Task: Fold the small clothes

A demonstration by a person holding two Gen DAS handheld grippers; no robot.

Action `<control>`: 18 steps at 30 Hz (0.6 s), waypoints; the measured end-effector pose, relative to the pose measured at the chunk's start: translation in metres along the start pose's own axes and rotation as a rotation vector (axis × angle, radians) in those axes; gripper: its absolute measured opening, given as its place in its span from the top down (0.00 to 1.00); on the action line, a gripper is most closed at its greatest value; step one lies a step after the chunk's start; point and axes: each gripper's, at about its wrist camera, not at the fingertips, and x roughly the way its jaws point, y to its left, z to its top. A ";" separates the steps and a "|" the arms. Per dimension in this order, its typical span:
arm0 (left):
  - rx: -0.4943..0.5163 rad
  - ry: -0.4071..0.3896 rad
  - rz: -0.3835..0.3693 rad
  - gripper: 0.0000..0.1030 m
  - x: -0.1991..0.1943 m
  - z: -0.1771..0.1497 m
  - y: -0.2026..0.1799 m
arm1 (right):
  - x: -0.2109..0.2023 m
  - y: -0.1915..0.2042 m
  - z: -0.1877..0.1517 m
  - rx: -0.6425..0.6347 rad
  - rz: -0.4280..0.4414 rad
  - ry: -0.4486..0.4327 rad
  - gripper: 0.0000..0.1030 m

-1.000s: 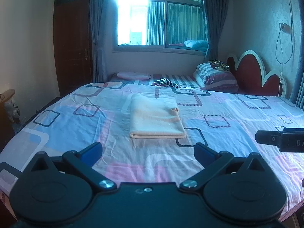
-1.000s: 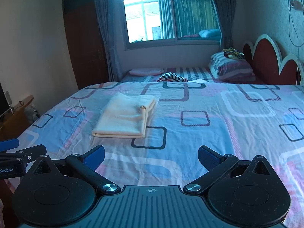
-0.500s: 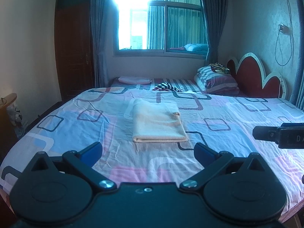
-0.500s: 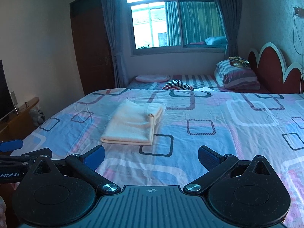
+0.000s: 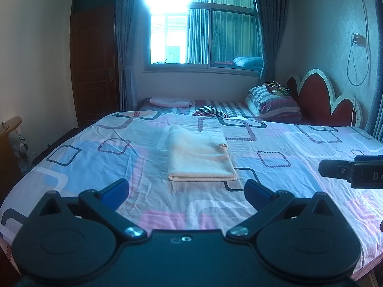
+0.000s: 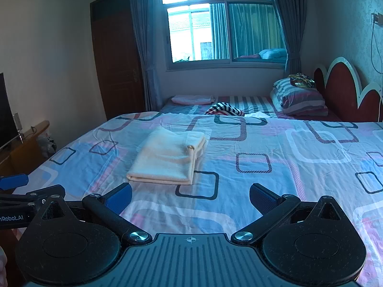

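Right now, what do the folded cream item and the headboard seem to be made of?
Folded cream item: seemingly soft, matte terry-like fabric; its fuzzy surface and thick rounded fold edge suggest this. Headboard: probably dark red padding or painted panels with a glossy white scalloped rim; unclear which.

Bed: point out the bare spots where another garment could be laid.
The bed is bare right of the folded cloth, up to the headboard. The strip between the cloth and both open grippers, left and right, is free too. The back is crowded: striped garment, pillows.
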 end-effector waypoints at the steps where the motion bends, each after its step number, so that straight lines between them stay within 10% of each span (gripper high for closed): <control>1: 0.000 0.000 -0.001 0.01 0.000 0.000 0.000 | 0.000 0.000 0.000 0.000 -0.001 -0.001 0.00; 18: 0.004 -0.010 -0.007 0.01 0.000 0.001 -0.002 | -0.003 -0.002 0.001 0.002 -0.007 -0.004 0.00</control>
